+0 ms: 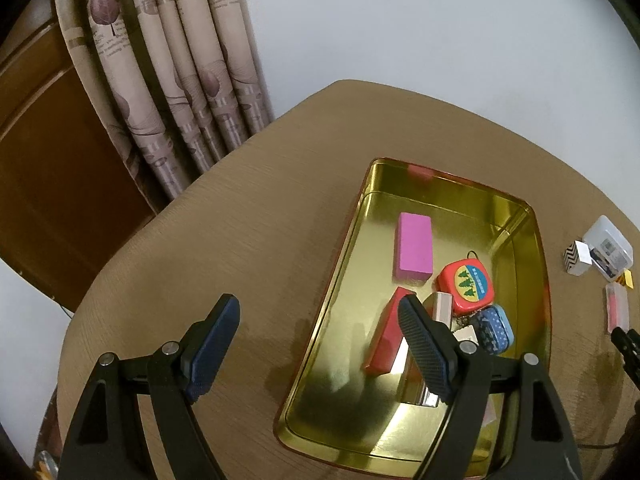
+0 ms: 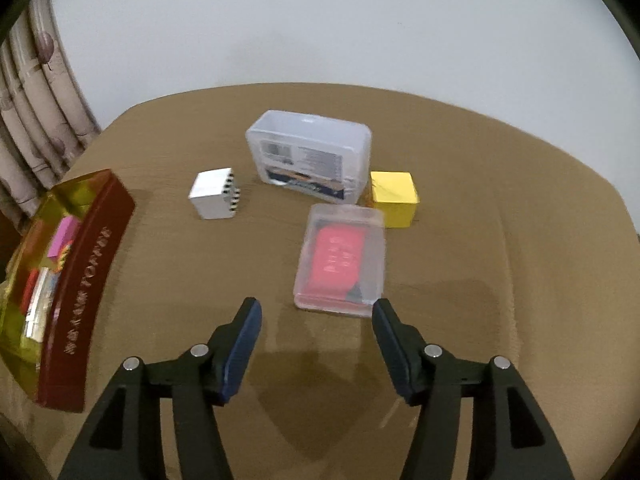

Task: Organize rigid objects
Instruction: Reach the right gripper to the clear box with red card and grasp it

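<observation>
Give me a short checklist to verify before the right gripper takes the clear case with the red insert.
1. Right gripper open and holding nothing: ok.
2. Clear case lies flat on the table, ahead of the gripper: ok.
3. Case lined up between the fingers: not ok, it sits toward the right finger.
4. Space beside the case: cannot tell, the yellow box stands near its far corner.
5. Room in the tin: ok, bare floor at the near end.
6. Left gripper out of the path: cannot tell, one finger is over the tin.
</observation>
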